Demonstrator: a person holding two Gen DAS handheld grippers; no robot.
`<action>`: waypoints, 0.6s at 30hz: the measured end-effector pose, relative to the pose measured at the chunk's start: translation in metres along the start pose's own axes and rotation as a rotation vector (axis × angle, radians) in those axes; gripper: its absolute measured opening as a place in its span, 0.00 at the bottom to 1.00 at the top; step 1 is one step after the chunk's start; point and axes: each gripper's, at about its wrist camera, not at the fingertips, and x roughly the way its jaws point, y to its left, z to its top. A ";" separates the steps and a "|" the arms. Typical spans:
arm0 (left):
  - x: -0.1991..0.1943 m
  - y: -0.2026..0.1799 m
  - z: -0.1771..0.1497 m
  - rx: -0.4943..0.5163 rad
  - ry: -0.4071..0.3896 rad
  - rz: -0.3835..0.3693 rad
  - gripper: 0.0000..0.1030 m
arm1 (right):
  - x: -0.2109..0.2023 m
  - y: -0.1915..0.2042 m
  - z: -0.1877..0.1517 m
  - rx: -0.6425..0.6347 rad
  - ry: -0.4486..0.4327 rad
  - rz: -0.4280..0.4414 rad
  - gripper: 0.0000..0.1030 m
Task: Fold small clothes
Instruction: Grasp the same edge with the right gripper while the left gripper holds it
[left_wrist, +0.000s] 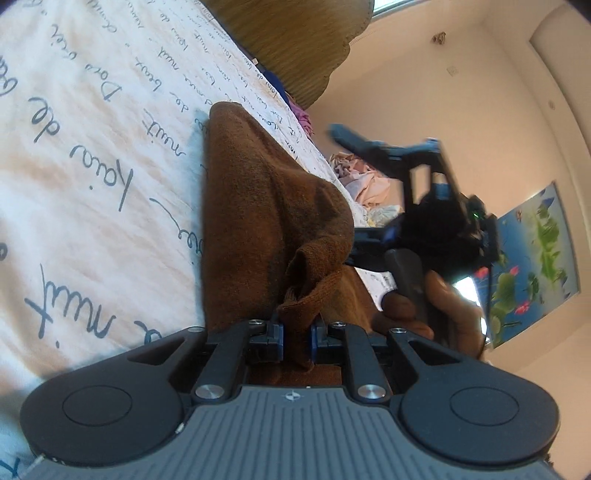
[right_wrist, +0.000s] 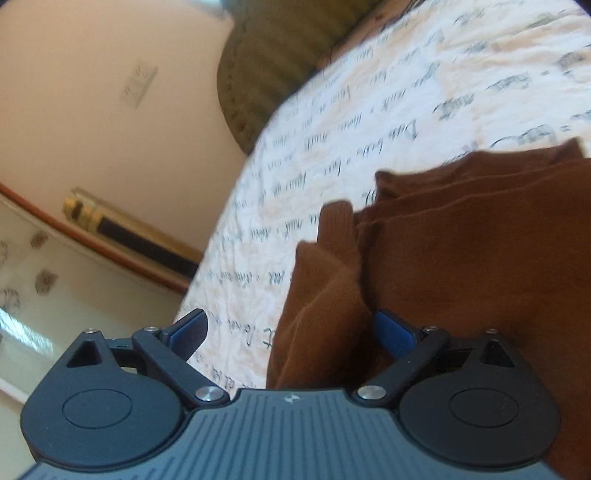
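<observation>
Left hand-held gripper (left_wrist: 296, 341) pinches the brown garment (left_wrist: 273, 206); right hand-held gripper (right_wrist: 290, 332), half-open astride its edge, should close squarely before folding.

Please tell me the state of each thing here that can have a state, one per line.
Brown garment: partly folded, lying on the bed, one corner lifted.
Left tool: shut on the garment's corner.
Right tool: open, garment edge between its fingers, not pressed.
Printed bedsheet: spread out under the garment.

Cream walls (left_wrist: 424, 74) — lotus poster (left_wrist: 532, 258), script-printed bedspread (left_wrist: 92, 129), olive pillow (right_wrist: 273, 55).
</observation>
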 end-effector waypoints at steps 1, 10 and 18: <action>-0.001 0.002 -0.001 -0.018 -0.001 -0.014 0.20 | 0.009 -0.002 0.002 0.002 0.039 -0.016 0.24; 0.002 -0.033 -0.002 0.069 0.017 0.048 0.14 | -0.033 0.037 -0.014 -0.179 -0.100 -0.101 0.11; 0.052 -0.110 -0.013 0.158 0.107 -0.014 0.14 | -0.122 0.025 -0.006 -0.213 -0.180 -0.182 0.11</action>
